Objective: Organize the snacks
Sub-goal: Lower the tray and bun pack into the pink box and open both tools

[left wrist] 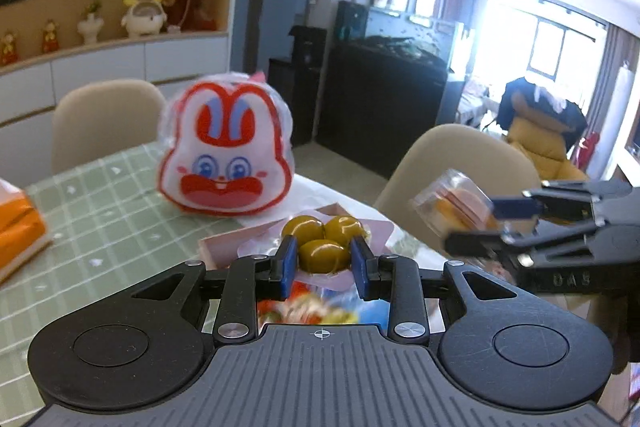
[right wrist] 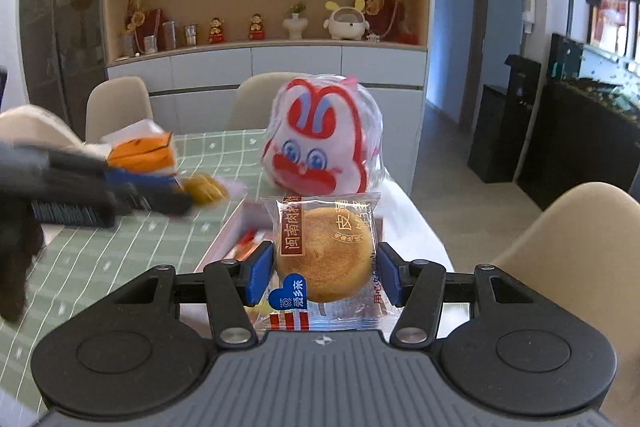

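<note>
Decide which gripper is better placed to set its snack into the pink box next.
Right, probably: the right gripper holds its wrapped pastry directly facing the pink box; the left gripper hangs off to its side.

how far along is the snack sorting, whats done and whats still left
Done: the pink box on the table already holds at least one packet. In hand: the left gripper grips a pack of three round yellow-green snacks, and the right gripper grips a wrapped round pastry. Left: neither is placed yet; the rabbit-face bag remains beside the box.
</note>
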`<action>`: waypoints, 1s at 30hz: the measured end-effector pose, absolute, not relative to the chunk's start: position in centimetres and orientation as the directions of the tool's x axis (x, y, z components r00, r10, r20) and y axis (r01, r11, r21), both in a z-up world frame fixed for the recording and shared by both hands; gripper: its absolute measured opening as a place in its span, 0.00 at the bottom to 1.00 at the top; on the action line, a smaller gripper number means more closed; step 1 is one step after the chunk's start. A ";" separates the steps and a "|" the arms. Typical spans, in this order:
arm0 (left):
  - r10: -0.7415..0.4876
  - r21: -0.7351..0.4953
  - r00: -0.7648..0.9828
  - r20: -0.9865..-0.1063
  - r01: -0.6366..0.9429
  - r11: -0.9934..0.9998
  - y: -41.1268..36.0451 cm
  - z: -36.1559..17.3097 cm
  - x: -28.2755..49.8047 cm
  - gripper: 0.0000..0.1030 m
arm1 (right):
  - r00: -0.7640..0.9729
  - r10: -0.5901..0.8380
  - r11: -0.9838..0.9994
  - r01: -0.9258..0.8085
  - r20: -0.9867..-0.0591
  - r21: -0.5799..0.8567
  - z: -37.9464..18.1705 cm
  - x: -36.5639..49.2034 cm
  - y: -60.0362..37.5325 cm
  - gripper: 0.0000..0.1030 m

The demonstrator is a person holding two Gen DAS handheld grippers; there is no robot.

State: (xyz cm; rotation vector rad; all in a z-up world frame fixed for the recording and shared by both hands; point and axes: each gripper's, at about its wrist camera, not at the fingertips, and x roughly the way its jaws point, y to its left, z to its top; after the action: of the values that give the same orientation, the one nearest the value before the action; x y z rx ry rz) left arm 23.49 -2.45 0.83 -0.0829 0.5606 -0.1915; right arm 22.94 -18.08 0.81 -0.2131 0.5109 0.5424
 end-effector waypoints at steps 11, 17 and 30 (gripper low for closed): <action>-0.090 -0.178 0.685 -0.723 -0.058 0.982 -3.3 -7.3 28.0 0.34 | 0.529 0.444 0.823 -0.561 -0.723 0.095 -6.6 35.4 -13.3 0.54; -0.036 -0.171 0.717 -0.696 -0.117 0.978 -2.2 -6.3 26.7 0.32 | 0.504 0.442 0.847 -0.506 -0.742 0.161 -8.2 35.5 -12.6 0.62; -0.037 -0.166 0.753 -0.657 -0.097 0.981 -5.7 -0.6 14.5 0.20 | 0.703 0.340 0.903 -0.430 -0.625 0.007 -1.2 18.9 -18.3 0.73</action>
State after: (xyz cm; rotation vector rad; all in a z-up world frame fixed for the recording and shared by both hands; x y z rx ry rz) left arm 14.46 -5.70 -0.57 -0.1949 0.7190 0.0329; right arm 18.86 -18.26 -1.18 -0.1437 0.6648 0.4301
